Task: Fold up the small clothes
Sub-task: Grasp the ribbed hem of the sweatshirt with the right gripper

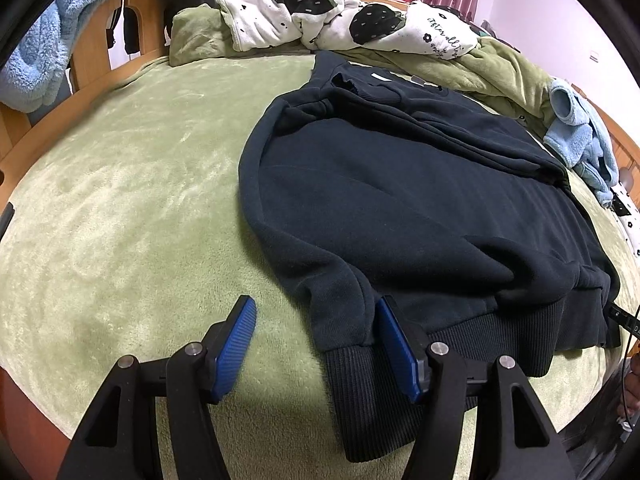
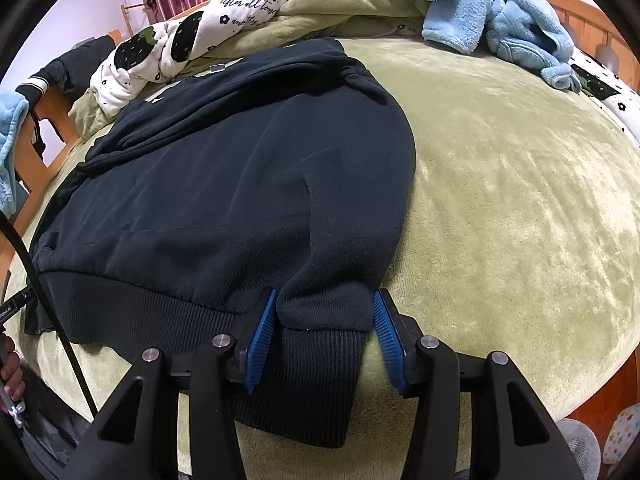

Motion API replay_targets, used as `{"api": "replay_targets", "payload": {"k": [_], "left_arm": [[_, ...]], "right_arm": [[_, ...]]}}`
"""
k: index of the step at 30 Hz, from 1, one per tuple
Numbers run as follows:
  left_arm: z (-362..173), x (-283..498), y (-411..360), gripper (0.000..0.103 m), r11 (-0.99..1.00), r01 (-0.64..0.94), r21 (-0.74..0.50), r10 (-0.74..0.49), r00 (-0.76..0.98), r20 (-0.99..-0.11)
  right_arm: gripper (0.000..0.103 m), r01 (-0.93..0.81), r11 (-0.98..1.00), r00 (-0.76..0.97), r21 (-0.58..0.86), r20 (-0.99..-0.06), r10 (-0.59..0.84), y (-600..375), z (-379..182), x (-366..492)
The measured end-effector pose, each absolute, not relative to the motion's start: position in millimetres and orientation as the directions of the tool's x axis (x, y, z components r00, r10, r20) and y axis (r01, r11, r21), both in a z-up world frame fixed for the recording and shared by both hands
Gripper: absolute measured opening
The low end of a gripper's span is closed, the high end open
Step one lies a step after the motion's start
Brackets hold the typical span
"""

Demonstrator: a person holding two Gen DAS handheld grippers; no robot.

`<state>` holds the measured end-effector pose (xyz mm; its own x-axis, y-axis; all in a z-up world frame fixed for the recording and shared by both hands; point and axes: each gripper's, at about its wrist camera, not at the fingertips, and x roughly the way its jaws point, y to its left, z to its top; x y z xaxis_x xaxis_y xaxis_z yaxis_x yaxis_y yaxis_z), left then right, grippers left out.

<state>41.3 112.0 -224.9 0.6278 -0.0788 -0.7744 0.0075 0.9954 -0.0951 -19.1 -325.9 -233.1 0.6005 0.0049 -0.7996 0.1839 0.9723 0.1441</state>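
Observation:
A dark navy sweatshirt (image 1: 400,200) (image 2: 220,184) lies flat on the green plush bed cover (image 1: 120,220) (image 2: 520,200), hem toward me and both sleeves folded down along its sides. My left gripper (image 1: 316,304) stands open over the left sleeve's ribbed cuff (image 1: 352,380). That cuff lies close to the right pad (image 1: 396,348) and well clear of the left pad (image 1: 236,348). My right gripper (image 2: 326,293) straddles the right sleeve's cuff (image 2: 320,364). The left pad (image 2: 260,344) rests against the cuff, and a gap shows beside the right pad (image 2: 388,344).
A white strawberry-print quilt (image 1: 320,20) (image 2: 160,52) and bunched green bedding lie behind the sweatshirt. A light blue fleece garment (image 1: 576,136) (image 2: 500,28) sits at the far right. The wooden bed frame (image 1: 92,40) carries another blue fleece. A person's hand (image 2: 10,376) and a black cable (image 2: 52,320) are at the edge.

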Motion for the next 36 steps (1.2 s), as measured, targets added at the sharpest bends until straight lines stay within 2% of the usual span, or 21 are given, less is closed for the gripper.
{"api": "replay_targets", "payload": {"k": [36], "left_arm": [[-225.4,41.1,112.8,0.061,0.995,0.007,-0.096,-0.079,0.628,-0.775]], "right_arm": [[0.044,0.189,0.97,0.606,0.154,-0.796,0.008,-325.7,-233.4,-24.1]]}}
